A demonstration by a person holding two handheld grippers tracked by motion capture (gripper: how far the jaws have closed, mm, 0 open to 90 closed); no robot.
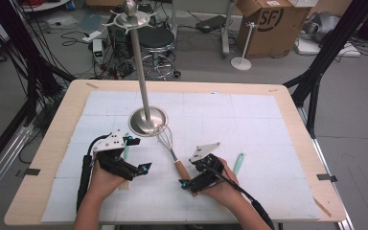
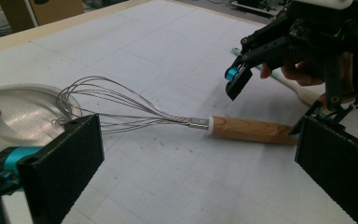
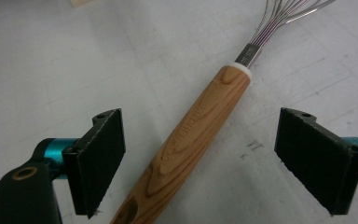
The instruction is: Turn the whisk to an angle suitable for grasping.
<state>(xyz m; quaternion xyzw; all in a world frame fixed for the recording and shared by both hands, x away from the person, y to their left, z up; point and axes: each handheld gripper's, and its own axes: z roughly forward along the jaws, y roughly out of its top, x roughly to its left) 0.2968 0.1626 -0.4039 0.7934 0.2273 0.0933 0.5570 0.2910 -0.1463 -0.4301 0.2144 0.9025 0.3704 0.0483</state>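
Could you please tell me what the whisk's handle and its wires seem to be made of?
The whisk handle looks like smooth, light wood: brown grain lines and knots show along it. The whisk wires look like thin bright metal, probably steel, as they glint silver.

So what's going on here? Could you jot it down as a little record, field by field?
Setting: wooden table covered by a white gridded mat
Main thing: wire whisk with a wooden handle, lying flat on the mat
Whisk wires: resting against the round steel base of a tall metal stand
Right gripper: open, jaws either side of the handle, not touching it
Left gripper: open, nothing held, pointing towards the whisk
Also there: mint-green utensil beside the person's right hand
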